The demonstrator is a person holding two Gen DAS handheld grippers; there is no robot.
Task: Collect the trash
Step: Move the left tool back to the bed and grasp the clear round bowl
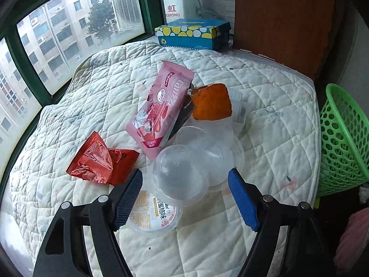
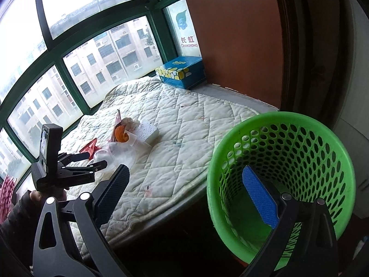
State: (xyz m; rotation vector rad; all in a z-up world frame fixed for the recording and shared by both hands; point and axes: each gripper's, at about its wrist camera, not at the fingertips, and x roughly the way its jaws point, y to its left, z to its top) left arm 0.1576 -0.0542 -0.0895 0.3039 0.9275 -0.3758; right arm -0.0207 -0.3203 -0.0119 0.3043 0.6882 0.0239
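Right wrist view: green basket [image 2: 288,152] holds no trash.

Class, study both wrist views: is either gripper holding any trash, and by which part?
Nothing is held. The left gripper stands open over the clear plastic cups; the right gripper is open, empty, beside the green basket.

- Home, a room in an upper-floor flat.
- Quilted pad [image 1: 265,97] beside green-framed window [image 1: 23,57]; apartment blocks [image 1: 64,30] outside.
- Tissue box [image 1: 191,35], green wastebasket [image 2: 288,161].
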